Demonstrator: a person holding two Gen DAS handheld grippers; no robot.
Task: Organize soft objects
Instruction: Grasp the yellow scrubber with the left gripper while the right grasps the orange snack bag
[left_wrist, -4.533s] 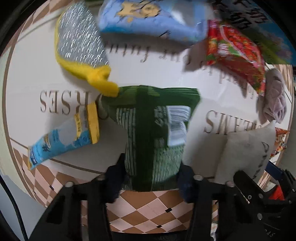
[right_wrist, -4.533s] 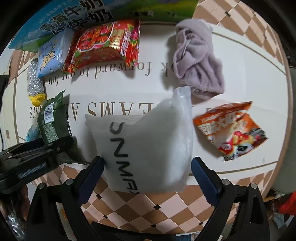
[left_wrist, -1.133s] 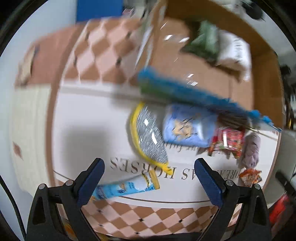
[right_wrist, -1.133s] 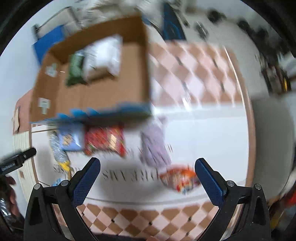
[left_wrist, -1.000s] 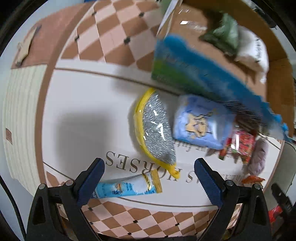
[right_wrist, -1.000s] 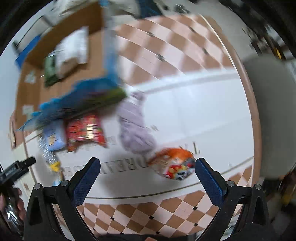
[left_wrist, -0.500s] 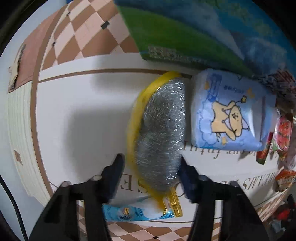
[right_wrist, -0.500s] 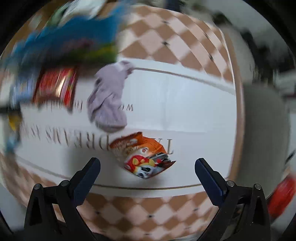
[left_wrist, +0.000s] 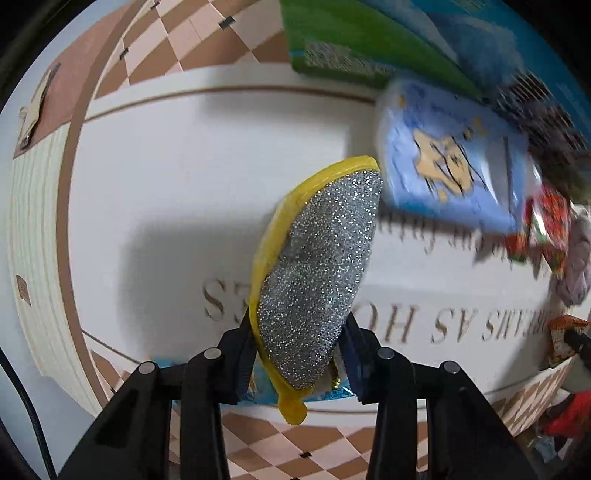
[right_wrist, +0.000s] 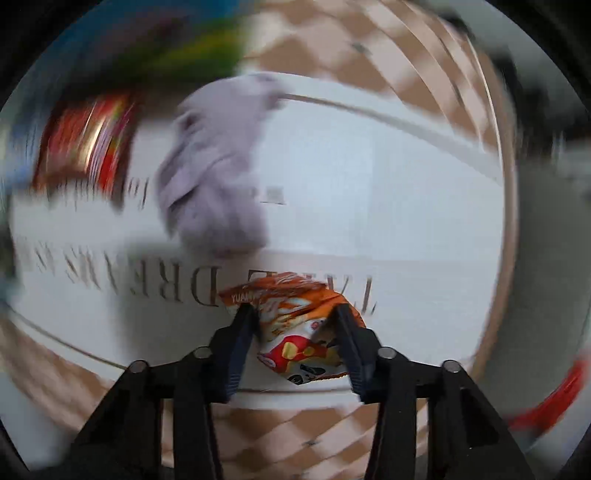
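My left gripper (left_wrist: 297, 334) is shut on the silver and yellow scrubber (left_wrist: 317, 266), which sticks out forward between the fingers above the white mat (left_wrist: 177, 192). My right gripper (right_wrist: 295, 325) is shut on the orange snack bag (right_wrist: 295, 325) near the mat's front edge. A blue tissue pack (left_wrist: 450, 173), a red snack bag (left_wrist: 543, 225) and a lilac cloth (right_wrist: 218, 177) lie on the mat farther back. A blue tube (left_wrist: 328, 393) lies under the scrubber, mostly hidden.
A blue and green carton wall (left_wrist: 369, 51) stands at the mat's far edge. The checkered floor (left_wrist: 295, 439) surrounds the mat. The right wrist view is blurred by motion.
Both grippers have come down from above the box to the mat. The left one has closed on the scrubber, the right one on the orange snack bag.
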